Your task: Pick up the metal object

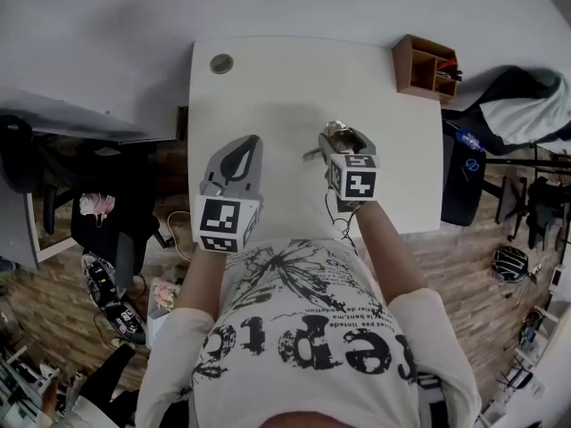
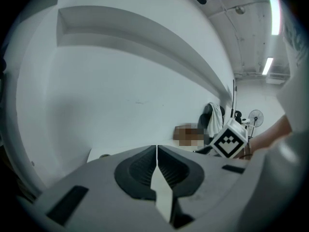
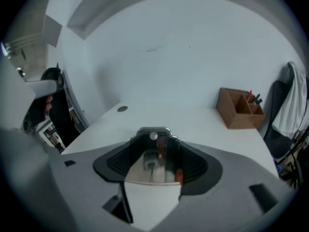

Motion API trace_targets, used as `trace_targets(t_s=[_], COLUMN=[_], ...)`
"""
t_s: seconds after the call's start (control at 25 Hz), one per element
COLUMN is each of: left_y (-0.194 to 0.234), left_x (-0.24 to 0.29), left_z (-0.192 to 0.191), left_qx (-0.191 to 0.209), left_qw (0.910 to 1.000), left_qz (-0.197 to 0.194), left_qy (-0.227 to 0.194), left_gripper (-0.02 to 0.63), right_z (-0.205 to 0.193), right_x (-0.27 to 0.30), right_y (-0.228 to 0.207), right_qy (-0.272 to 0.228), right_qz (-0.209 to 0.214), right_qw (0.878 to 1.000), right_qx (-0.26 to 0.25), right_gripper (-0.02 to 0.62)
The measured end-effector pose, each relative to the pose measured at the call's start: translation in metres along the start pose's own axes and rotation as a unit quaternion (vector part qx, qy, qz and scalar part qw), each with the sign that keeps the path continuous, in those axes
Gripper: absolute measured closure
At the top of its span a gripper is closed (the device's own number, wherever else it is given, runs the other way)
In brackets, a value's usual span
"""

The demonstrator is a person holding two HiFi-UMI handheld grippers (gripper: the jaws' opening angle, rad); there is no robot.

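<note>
A shiny metal object (image 3: 153, 148) with a rounded top edge sits between the dark pads of my right gripper (image 3: 154, 158), which press on its sides. From the head view this metal object (image 1: 331, 136) pokes out past the tips of the right gripper (image 1: 342, 143), over the middle of the white table (image 1: 268, 87). Whether it is clear of the tabletop I cannot tell. My left gripper (image 1: 241, 157) hovers at the table's left side, apart from the object, pointing up at the wall. The pads of the left gripper (image 2: 157, 159) meet with nothing between them.
A brown wooden organiser (image 1: 426, 68) with pens stands at the table's far right corner, also visible as the organiser (image 3: 239, 108) in the right gripper view. A round cable grommet (image 1: 221, 63) is at the far left. A chair with a draped jacket (image 1: 517, 105) stands right of the table.
</note>
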State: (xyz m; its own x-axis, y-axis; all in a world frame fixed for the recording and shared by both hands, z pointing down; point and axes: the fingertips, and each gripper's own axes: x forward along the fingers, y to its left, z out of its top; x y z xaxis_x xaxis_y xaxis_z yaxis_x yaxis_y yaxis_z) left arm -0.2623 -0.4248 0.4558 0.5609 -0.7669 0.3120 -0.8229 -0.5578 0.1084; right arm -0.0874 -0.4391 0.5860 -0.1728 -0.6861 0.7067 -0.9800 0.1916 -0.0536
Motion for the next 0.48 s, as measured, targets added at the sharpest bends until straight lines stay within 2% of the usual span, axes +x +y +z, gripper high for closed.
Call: trace_targets(t_s=[0.12, 0.28, 0.48], left_y=[-0.006, -0.013, -0.018], left_x=[-0.004, -0.006, -0.012], left_z=[0.013, 0.03, 0.056], left_qx=[0.009, 0.021, 0.033], left_qw=[0.9999, 0.9993, 0.9977], left_qz=[0.006, 0.014, 0.027], left_qy=[-0.013, -0.028, -0.052], left_gripper=[0.595, 0.595, 0.595], right_z=[0.035, 0.073, 0.114], right_x=[-0.028, -0.065, -0.119], right_y=[0.0, 0.001, 0.005], right_qy=[-0.066, -0.139, -0.234], right_qz=[-0.002, 0.011, 0.038], right_qw=[0.997, 0.99, 0.971], right_qx=[-0.029, -0.031, -0.036], right_gripper=[0.314, 0.314, 0.314])
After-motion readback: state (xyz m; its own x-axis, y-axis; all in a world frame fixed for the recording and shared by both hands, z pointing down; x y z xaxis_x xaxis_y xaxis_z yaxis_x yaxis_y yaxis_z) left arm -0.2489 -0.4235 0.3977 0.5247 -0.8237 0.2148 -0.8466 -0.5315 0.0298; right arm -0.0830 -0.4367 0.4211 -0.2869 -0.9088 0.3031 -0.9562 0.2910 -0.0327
